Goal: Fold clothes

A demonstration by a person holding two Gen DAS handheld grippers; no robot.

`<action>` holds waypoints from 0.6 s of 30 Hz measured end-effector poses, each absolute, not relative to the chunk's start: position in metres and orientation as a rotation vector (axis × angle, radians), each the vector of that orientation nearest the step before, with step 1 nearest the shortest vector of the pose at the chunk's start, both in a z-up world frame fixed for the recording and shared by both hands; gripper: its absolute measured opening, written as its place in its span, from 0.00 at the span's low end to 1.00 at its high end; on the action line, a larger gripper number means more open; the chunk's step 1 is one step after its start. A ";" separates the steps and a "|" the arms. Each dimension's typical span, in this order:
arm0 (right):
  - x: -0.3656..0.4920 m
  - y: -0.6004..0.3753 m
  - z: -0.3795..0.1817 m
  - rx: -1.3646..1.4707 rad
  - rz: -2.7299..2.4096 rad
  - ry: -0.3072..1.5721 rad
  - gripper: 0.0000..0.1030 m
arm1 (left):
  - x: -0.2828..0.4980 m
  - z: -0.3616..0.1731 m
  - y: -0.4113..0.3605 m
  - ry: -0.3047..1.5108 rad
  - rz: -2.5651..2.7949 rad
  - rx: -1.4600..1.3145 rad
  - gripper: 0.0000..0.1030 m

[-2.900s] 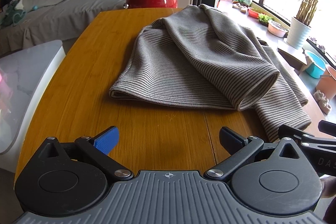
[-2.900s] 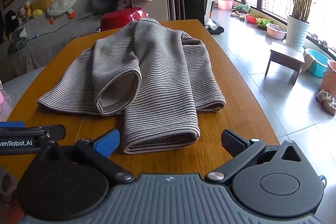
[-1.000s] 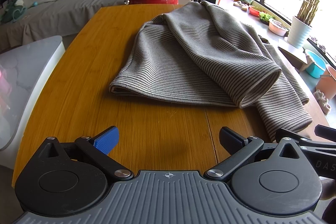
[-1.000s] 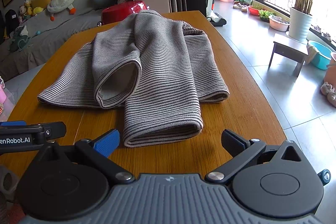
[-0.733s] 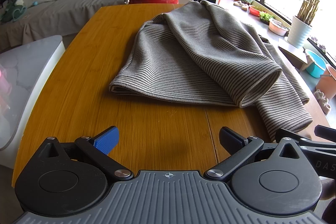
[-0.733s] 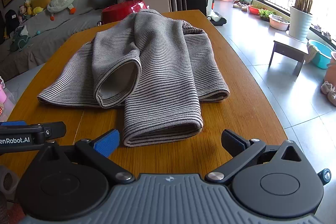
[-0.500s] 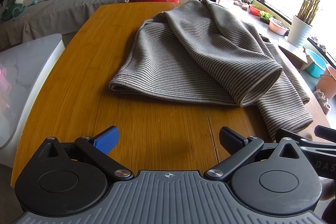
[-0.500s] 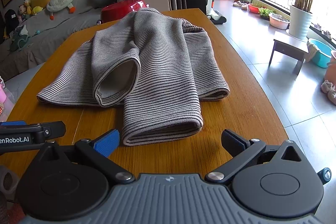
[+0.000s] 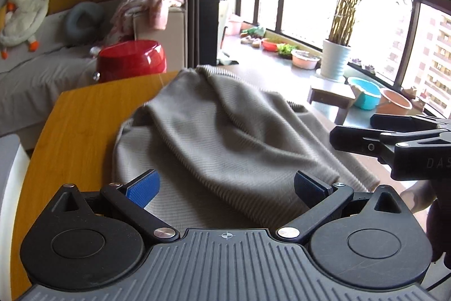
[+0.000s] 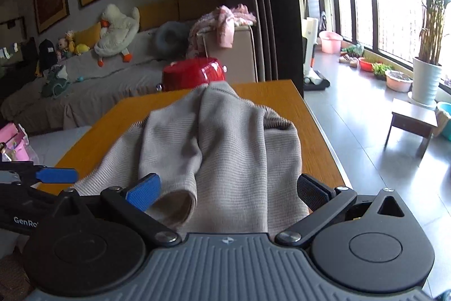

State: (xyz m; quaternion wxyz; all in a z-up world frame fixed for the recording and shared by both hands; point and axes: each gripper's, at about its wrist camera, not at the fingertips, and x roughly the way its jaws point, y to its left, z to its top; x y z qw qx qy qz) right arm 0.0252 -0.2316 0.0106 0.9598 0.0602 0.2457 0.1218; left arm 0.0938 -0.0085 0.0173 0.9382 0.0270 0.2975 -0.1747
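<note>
Bare counter [image 9: 79, 126] lies open at 9 to 11 o'clock. Sweater [image 9: 225, 143] fills 12 o'clock; right tool [image 9: 394, 143] blocks 3 o'clock.

The sweater's [image 9: 225, 148] near hem was hidden behind both gripper bodies, its stripes smeared by blur, while the right gripper [image 9: 394, 143] ran off the left view's edge and the table's [image 10: 276, 89] near edge stayed unseen.

Both tools side by side at the near edge: the left hand-held gripper [image 9: 225, 186], fingers spread wide, and the right hand-held gripper [image 10: 227, 189], equally wide apart, each level and pointing forward; part of a hand [image 9: 417, 198] shows beneath the right tool
</note>
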 end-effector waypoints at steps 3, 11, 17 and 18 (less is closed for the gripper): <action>0.071 -0.230 0.016 0.161 0.304 0.497 1.00 | 0.132 0.007 -0.007 0.649 -0.384 0.035 1.00; 0.198 -0.207 -0.023 0.354 0.521 0.723 1.00 | 0.178 -0.040 0.016 0.780 -0.438 -0.145 1.00; 0.189 -0.235 -0.056 0.607 0.631 0.786 1.00 | 0.116 -0.034 0.022 0.840 -0.438 -0.163 1.00; 0.183 -0.240 -0.059 0.649 0.656 0.803 1.00 | 0.103 -0.032 0.020 0.866 -0.456 -0.143 1.00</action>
